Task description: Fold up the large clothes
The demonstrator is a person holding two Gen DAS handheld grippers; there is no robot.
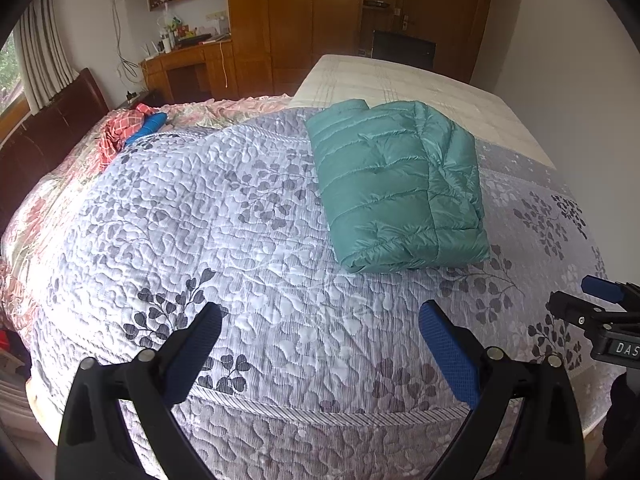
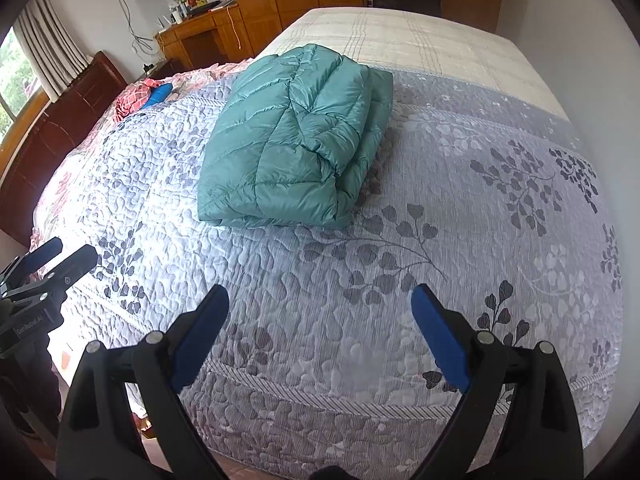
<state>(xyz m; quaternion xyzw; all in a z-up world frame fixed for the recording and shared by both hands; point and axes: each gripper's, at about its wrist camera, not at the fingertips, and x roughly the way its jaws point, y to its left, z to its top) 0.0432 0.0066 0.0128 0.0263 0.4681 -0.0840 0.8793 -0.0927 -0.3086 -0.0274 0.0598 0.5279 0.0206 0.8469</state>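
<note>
Jacket (image 1: 396, 184), teal and quilted, is lying folded into a thick rectangle on the bed's grey leaf-print quilt (image 1: 248, 264), toward the far side; folding is looking finished, with perhaps only tidying left. Left gripper (image 1: 320, 344) and right gripper (image 2: 320, 332) are hovering near the bed's edge, jaws spread wide, holding nothing.

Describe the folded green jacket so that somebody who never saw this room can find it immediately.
Start at the big bed with the grey leaf-print quilt. On the quilt's far part, near the beige sheet, lies the teal puffer jacket, folded into a thick rectangle. It is shiny and quilted in stripes, unlike the crumpled red checked cloth by the headboard.
</note>
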